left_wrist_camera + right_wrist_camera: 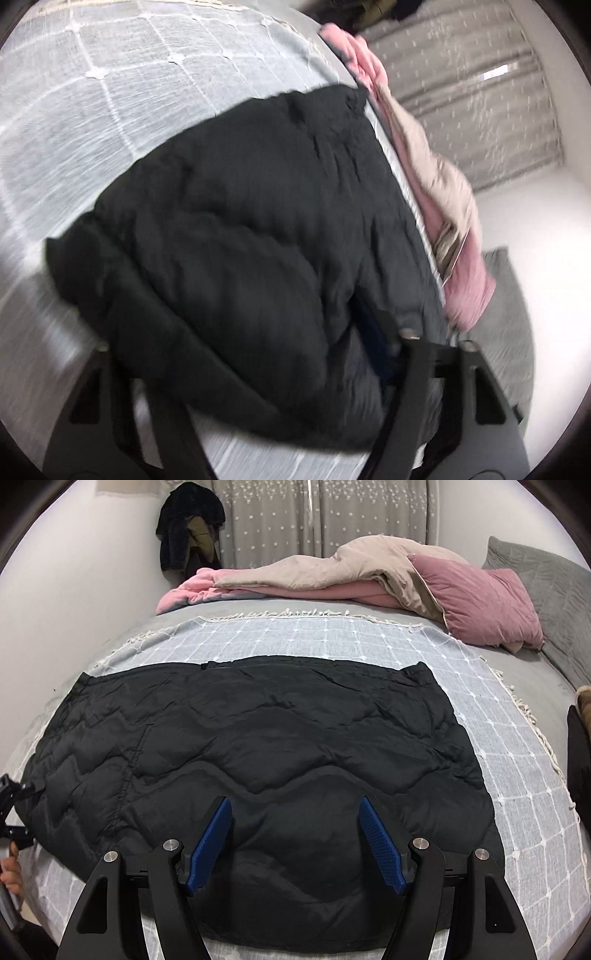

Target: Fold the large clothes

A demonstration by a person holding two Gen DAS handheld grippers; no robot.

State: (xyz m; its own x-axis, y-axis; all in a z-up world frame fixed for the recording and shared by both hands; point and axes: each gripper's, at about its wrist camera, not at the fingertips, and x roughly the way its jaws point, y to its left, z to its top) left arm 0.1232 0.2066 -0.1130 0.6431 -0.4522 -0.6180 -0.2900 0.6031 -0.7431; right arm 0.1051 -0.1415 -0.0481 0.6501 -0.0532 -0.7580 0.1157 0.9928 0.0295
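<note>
A black quilted jacket point(266, 738) lies flat on a grey checked throw point(332, 635) on the bed. My right gripper point(295, 812) is open, its blue pads point(210, 842) spread just above the jacket's near hem, holding nothing. In the blurred left wrist view the jacket point(258, 229) fills the middle, and a fold of it lies between and over the fingers of my left gripper point(258, 369). The blue pads are mostly hidden by cloth. The left gripper also shows at the jacket's left edge in the right wrist view point(11, 812).
A beige and pink duvet point(332, 572) and a pink pillow point(476, 598) lie at the far side of the bed. A grey cushion point(546, 590) is at the right. Dark clothes point(188, 524) hang by the starred curtain point(332, 513).
</note>
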